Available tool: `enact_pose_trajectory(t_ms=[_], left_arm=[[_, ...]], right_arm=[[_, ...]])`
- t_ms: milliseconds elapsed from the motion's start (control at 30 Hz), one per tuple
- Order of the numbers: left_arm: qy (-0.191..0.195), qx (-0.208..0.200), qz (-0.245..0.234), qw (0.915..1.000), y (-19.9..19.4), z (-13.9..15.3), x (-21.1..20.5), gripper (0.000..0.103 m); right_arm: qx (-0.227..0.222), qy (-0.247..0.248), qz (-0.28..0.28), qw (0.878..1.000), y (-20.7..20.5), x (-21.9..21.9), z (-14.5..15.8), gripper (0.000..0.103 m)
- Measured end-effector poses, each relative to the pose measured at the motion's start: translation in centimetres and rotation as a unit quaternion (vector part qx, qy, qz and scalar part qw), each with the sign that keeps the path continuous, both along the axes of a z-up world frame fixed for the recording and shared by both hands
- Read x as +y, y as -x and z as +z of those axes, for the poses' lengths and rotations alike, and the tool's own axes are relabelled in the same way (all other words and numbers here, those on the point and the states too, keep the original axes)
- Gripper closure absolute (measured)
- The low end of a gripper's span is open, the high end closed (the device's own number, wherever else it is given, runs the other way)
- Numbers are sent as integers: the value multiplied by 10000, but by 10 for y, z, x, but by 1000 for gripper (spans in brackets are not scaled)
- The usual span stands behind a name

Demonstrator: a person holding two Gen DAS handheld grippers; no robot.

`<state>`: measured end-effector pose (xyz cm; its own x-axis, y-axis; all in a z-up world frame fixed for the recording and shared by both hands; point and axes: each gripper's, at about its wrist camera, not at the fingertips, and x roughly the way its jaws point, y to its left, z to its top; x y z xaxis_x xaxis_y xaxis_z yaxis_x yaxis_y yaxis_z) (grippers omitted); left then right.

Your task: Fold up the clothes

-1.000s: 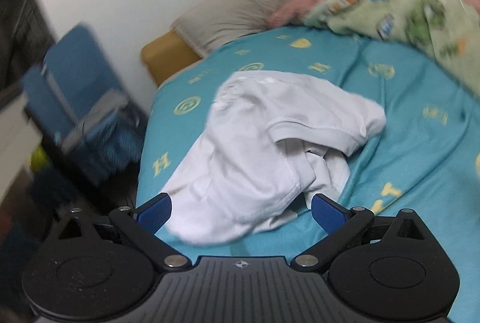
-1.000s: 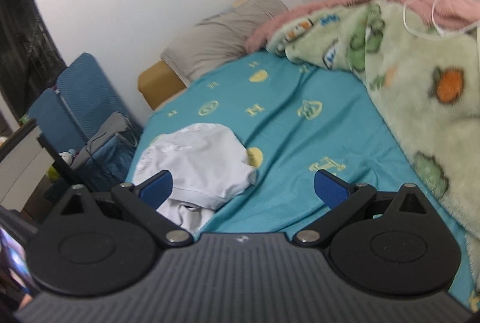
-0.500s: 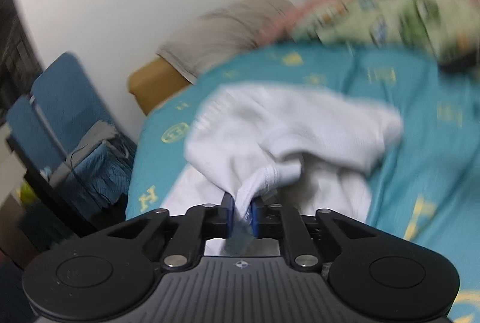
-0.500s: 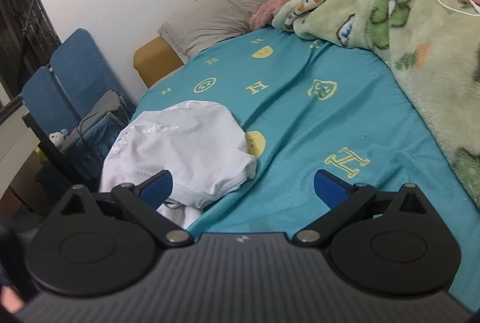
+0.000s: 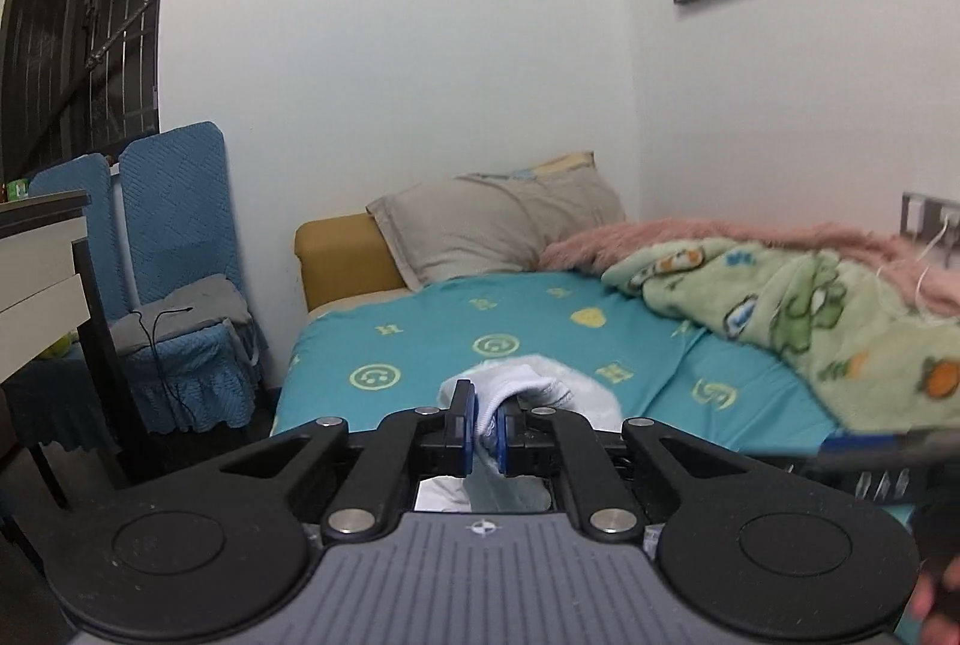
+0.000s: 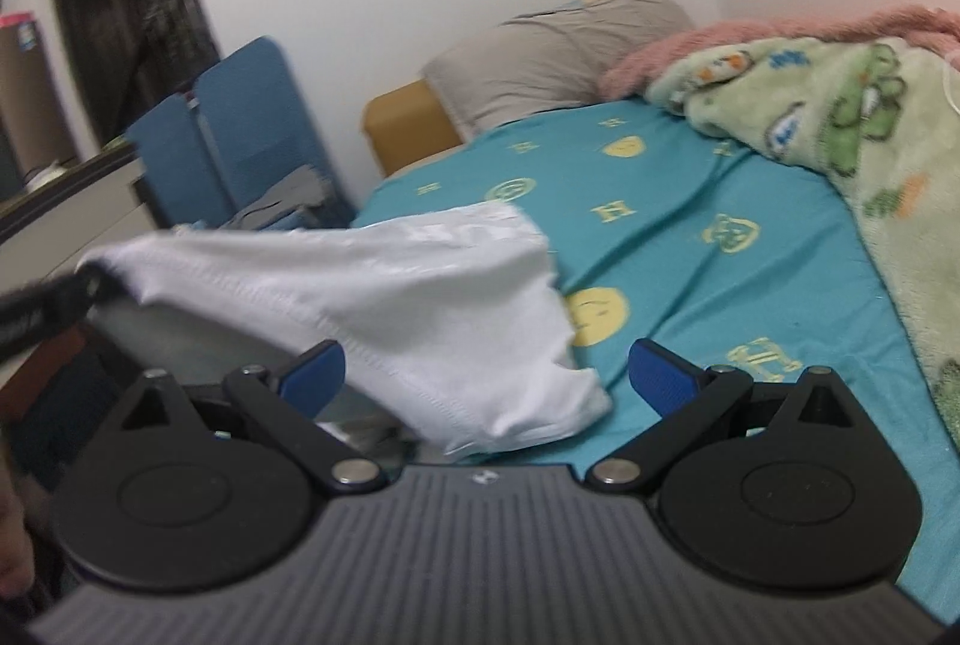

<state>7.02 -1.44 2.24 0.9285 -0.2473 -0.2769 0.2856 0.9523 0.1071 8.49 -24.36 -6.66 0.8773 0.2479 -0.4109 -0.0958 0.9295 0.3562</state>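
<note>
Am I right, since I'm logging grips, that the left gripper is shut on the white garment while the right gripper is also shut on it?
Not quite. The left gripper is shut on the white garment, but the right gripper is open: the right wrist view shows its blue pads spread wide, the cloth lying between them without being pinched.

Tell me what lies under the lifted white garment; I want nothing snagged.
Under the white garment only the teal bedsheet shows, one yellow smiley half covered. Beneath its lower folds stays hidden.
</note>
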Motion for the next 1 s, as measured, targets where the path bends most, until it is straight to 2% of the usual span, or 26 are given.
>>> enact_pose_trajectory(t_ms=[167, 267, 333, 433, 500, 567, 733, 800, 900, 1000], left_arm=[[285, 58, 2, 9996, 5, 3, 11, 96], [390, 127, 52, 9991, 3, 1, 19, 96], [461, 216, 113, 9986, -3, -2, 26, 95], [589, 374, 193, 9974, -11, -6, 35, 95], [634, 412, 145, 9970, -14, -8, 37, 96], [717, 456, 58, 9964, -16, -9, 38, 96], [901, 378, -150, 9951, -13, -7, 36, 96], [948, 326, -186, 9948, -11, -7, 36, 96], [1048, 254, -153, 9941, -8, -3, 39, 96], [1353, 250, -39, 9905, -7, 2, 50, 96]], right_arm=[[164, 225, 428, 9987, -17, 33, -3, 0], [469, 144, 659, 9966, -40, 50, -16, 0], [555, 93, 588, 9967, -53, 52, -23, 0], [424, -472, -64, 9980, -63, 22, -24, 0], [398, -893, -562, 9936, -68, -1, -27, 0], [564, -1054, -1001, 9878, -72, -21, -33, 0], [1301, -995, -964, 9818, -86, -26, -55, 0], [1373, -745, -706, 9852, -86, -11, -59, 0], [1451, -88, -434, 9884, -88, 10, -61, 0], [1234, 716, -973, 9850, -80, 12, -54, 1]])
